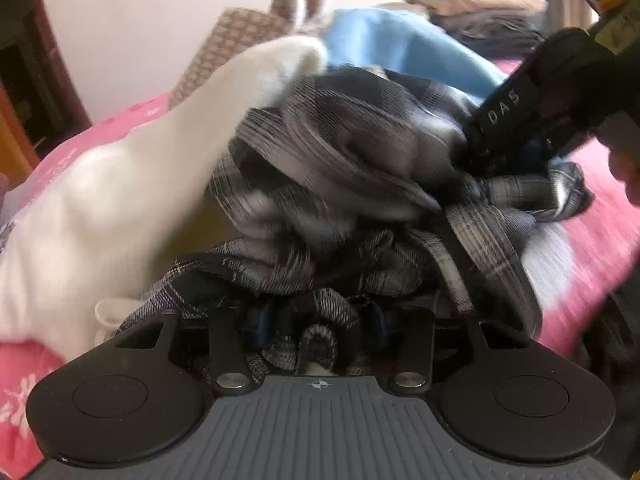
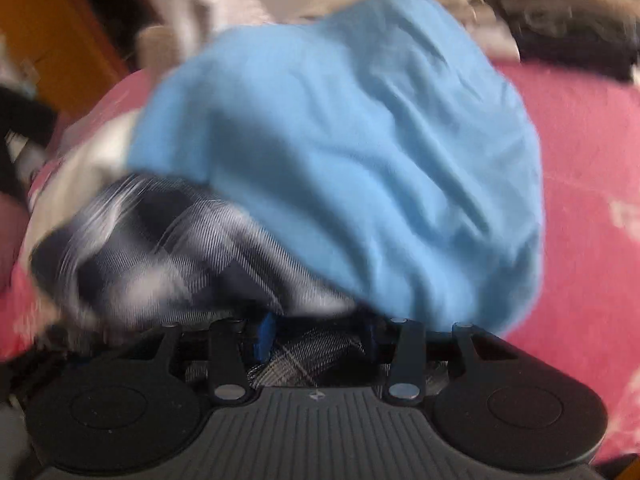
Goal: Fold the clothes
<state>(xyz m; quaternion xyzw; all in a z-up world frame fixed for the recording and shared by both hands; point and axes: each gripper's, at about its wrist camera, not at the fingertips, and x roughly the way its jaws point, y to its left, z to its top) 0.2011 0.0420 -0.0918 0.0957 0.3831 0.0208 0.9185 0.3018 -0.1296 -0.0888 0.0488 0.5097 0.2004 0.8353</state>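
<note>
Evidently both the left gripper (image 1: 318,330) and right gripper (image 2: 318,338) have jaws clamped narrowly on the plaid shirt (image 1: 340,168).

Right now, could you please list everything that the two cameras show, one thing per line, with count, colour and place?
plaid garment: one, black, grey and white, bunched on the bed in front of both grippers
blue garment: one, light blue, lying behind and partly over the plaid garment
white garment: one, white, left of the plaid garment
patterned cloth: one, brown and cream check, by the wall, blurred
stack of clothes: one, beige and dark, far right on the bed
bed cover: one, pink with pale flowers, under everything
left gripper: one, black, shut on the plaid garment
right gripper: one, black, shut on the plaid garment
</note>
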